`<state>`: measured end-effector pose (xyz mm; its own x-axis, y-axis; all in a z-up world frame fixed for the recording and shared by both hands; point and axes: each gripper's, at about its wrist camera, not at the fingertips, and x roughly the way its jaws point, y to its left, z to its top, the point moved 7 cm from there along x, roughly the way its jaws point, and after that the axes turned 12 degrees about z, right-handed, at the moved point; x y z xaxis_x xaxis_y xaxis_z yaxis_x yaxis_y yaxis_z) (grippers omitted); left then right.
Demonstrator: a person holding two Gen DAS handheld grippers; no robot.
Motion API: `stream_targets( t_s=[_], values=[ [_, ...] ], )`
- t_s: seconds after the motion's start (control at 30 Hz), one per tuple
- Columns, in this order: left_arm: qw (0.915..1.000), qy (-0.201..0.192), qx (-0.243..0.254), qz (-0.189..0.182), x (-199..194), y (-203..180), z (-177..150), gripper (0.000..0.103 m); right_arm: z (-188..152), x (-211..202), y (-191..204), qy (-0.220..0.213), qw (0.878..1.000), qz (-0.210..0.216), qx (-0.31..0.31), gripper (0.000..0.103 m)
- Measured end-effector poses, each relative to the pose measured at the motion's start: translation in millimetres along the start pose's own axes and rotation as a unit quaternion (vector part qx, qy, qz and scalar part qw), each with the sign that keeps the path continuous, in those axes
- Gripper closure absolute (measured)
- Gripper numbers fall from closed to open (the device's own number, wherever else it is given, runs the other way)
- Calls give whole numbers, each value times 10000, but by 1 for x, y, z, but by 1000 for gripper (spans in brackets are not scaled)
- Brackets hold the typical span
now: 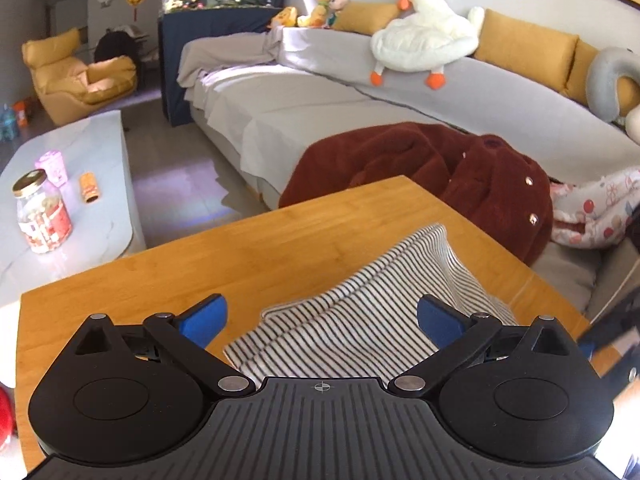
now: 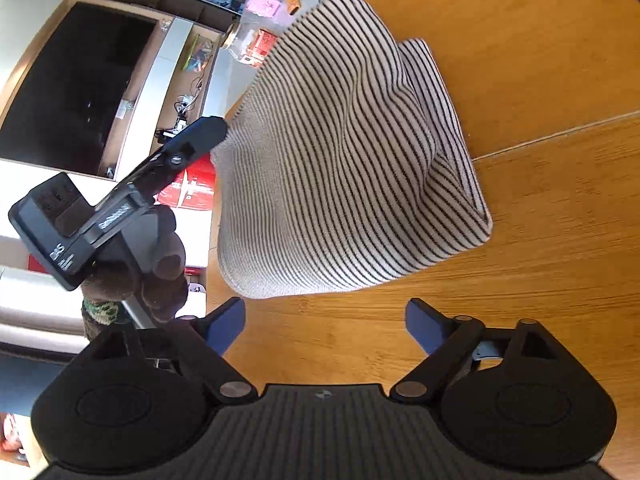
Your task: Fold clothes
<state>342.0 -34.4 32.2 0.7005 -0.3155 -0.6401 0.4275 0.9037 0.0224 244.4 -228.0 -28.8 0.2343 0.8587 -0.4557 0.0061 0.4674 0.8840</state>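
As I look along the left claw (image 1: 320, 312), its two blue fingers (image 1: 204, 316) stand wide apart and clamp nothing. The striped garment (image 1: 360, 300) lies on the wooden table (image 1: 180, 264) and runs between the fingers and under them; I cannot tell whether either finger touches the cloth. The garment is bunched, with one fold raised toward the table's far corner. The claw sits level, pointing across the table toward a grey sofa (image 1: 480, 92), where a red-brown coat (image 1: 460, 168) is heaped just past the table edge.

From the right claw's camera, the right claw (image 2: 326, 320) is also spread wide, empty, and hangs over bare wood, aimed steeply down. The striped garment (image 2: 344, 160) lies just ahead of its fingers, apart from them. The cloth's left side rises off the table into a tent. The left claw (image 2: 212, 132) shows here edge-on at the left, its tip against that raised edge; from this side I cannot see the gap between its fingers. A gloved hand (image 2: 156, 264) grips its handle from below, tilting the claw up and to the right, toward the cloth.
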Motion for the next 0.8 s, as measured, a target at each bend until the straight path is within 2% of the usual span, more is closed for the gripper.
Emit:
stream_targets(
  t_s=[0.07,0.17,0.2,0.3,0.37,0.4,0.43,0.5,0.63,0.73,0.8],
  values=[
    [9998,42,-161,-88,1,6,2,0,15,1,-6,-179,9998,-79,59,41],
    [9996,31,-143,-235,-2,9,-1,0,39,1,-13,-475,9986,-232,72,44],
    [9995,64,-92,-280,-1,8,-3,0,49,-5,-11,-690,9964,-437,-221,44],
    [9993,206,92,-309,9,2,-8,0,82,-23,1,-1438,9736,-1268,-1241,44],
    [9990,361,156,-223,25,-2,-13,0,95,-29,5,-1659,9630,-1568,-1431,43],
    [9988,419,151,-194,32,-3,-15,0,97,-29,8,-1617,9664,-1426,-1402,43],
    [9986,477,105,-191,40,-3,-16,0,99,-28,10,-1573,9696,-1285,-1367,36],
    [9977,580,-103,-323,51,-2,-21,0,98,-23,11,-1481,9751,-1048,-1278,28],
    [9927,713,-642,-726,57,-4,-34,0,103,-6,3,-1223,9735,-1172,-1535,29],
    [9876,722,-960,-1008,52,-13,-45,0,112,7,3,-1010,9658,-1373,-1954,25],
    [9889,586,-924,-1007,41,-30,-54,0,115,6,15,-1027,9514,-1612,-2416,22]
  ],
)
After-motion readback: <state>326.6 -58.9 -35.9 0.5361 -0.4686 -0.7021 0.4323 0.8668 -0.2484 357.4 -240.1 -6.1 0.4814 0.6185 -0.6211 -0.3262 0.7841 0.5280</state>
